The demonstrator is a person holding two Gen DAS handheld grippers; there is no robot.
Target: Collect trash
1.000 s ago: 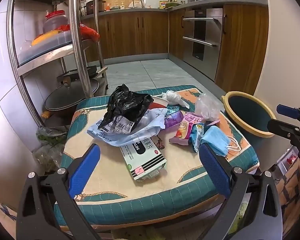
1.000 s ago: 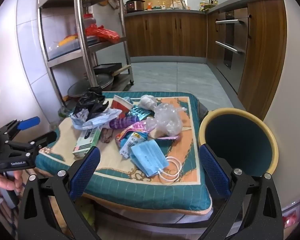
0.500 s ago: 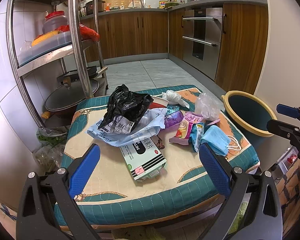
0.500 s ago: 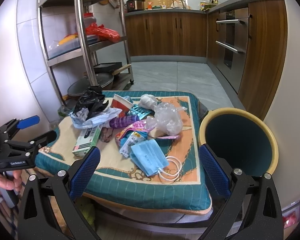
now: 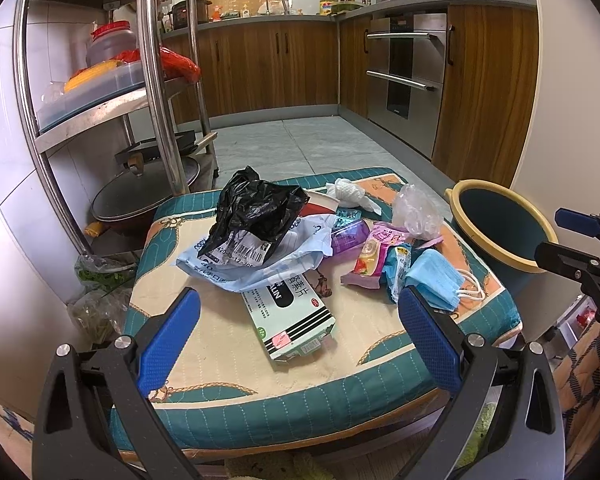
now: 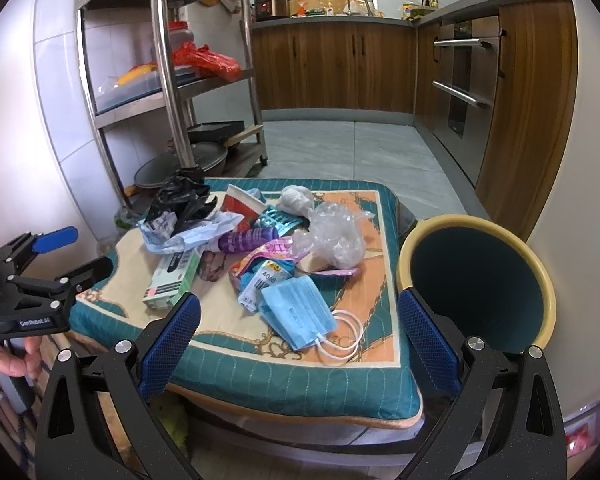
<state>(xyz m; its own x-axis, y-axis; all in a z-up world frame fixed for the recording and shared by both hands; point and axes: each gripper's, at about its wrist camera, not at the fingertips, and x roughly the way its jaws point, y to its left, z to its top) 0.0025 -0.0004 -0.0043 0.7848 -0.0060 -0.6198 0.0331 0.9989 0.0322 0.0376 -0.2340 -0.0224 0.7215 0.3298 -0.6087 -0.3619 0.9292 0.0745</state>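
Trash pile (image 6: 260, 240) heaped on teal-bordered cushion (image 6: 300, 376): black bag (image 5: 256, 208), pale blue bag under it, green medicine box (image 5: 292, 320), blue face mask (image 6: 298, 312), clear plastic wad (image 6: 336, 232), snack wrappers, perhaps tissue at back. Dark bin (image 6: 480, 280) with yellow rim just beside cushion. Left gripper (image 5: 298, 340) and right gripper (image 6: 298, 344) both spread wide, empty, hovering at near edge.

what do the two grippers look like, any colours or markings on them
Both match: black plastic frames with triangular cut-outs and silver screw heads, ending in two fingers faced with blue textured pads. The left gripper shows white lettering on its side in the right wrist view; I cannot read it with certainty. The right gripper shows no marking. No cables or sleeves are visible.
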